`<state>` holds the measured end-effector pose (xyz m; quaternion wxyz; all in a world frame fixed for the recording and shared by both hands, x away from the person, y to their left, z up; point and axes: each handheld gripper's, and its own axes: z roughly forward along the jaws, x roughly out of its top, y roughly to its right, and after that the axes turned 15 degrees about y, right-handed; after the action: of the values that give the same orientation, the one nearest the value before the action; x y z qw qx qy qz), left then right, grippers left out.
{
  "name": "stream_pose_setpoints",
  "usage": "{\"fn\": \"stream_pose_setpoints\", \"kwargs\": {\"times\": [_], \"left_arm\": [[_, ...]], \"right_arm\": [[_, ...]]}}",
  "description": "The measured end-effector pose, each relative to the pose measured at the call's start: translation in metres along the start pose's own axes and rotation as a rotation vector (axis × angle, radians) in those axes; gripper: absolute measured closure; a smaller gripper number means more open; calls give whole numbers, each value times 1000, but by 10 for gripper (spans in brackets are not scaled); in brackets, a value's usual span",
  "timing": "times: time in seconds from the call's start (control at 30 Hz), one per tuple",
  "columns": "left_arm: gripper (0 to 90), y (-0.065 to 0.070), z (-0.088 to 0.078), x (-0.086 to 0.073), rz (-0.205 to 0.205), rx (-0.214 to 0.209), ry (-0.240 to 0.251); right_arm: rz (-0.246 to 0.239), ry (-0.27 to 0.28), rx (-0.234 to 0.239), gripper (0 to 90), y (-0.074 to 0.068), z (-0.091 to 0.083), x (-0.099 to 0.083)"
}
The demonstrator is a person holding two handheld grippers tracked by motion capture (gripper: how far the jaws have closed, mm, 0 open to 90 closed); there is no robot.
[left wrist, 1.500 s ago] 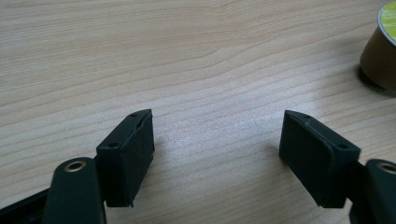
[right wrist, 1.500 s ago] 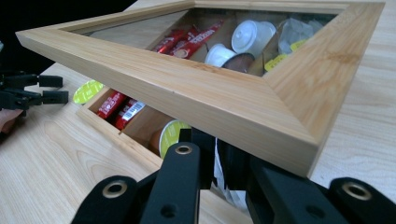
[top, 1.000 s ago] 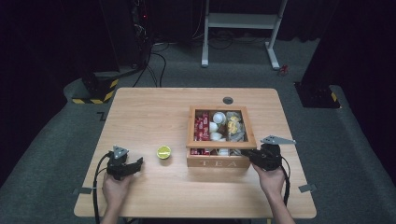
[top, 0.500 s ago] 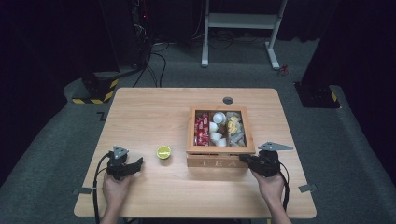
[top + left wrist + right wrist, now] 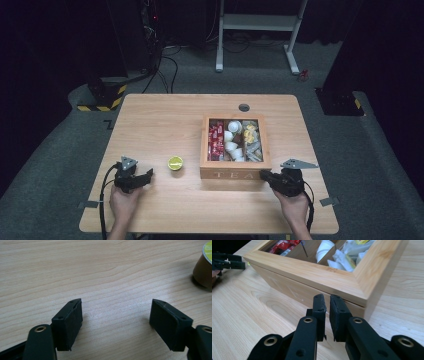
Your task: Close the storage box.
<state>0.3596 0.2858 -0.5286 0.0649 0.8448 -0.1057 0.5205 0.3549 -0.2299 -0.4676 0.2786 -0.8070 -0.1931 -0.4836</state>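
A wooden tea box (image 5: 235, 173) with "TEA" on its front stands open at the table's middle right. It holds red packets (image 5: 216, 140), white cups and yellow sachets in compartments. My right gripper (image 5: 263, 175) lies on the table at the box's front right corner. In the right gripper view its jaws (image 5: 327, 298) are shut with nothing between them, close to the box's front wall (image 5: 294, 291). My left gripper (image 5: 146, 175) rests at the front left, open and empty (image 5: 116, 303). A small brown cup with a yellow-green lid (image 5: 175, 163) (image 5: 203, 265) stands just right of it.
The wooden table (image 5: 165, 125) has a round cable hole (image 5: 244, 107) behind the box. On the floor behind are a white frame (image 5: 260, 22) and a black-and-yellow base (image 5: 102, 97). My left gripper shows far off (image 5: 227, 261) in the right gripper view.
My right gripper has drawn a little toward the table's near edge, beside the box's front corner. The left gripper, the cup and the box have not moved.
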Motion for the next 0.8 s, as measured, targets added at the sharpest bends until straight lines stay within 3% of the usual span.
{"fn": "stream_pose_setpoints", "kwargs": {"times": [0.4,0.8], "left_arm": [[266,0,0,0,1,0,0],[266,0,0,0,-3,3,1]], "right_arm": [[16,83,-82,805,17,-25,1],[50,109,-173,750,45,-34,2]]}}
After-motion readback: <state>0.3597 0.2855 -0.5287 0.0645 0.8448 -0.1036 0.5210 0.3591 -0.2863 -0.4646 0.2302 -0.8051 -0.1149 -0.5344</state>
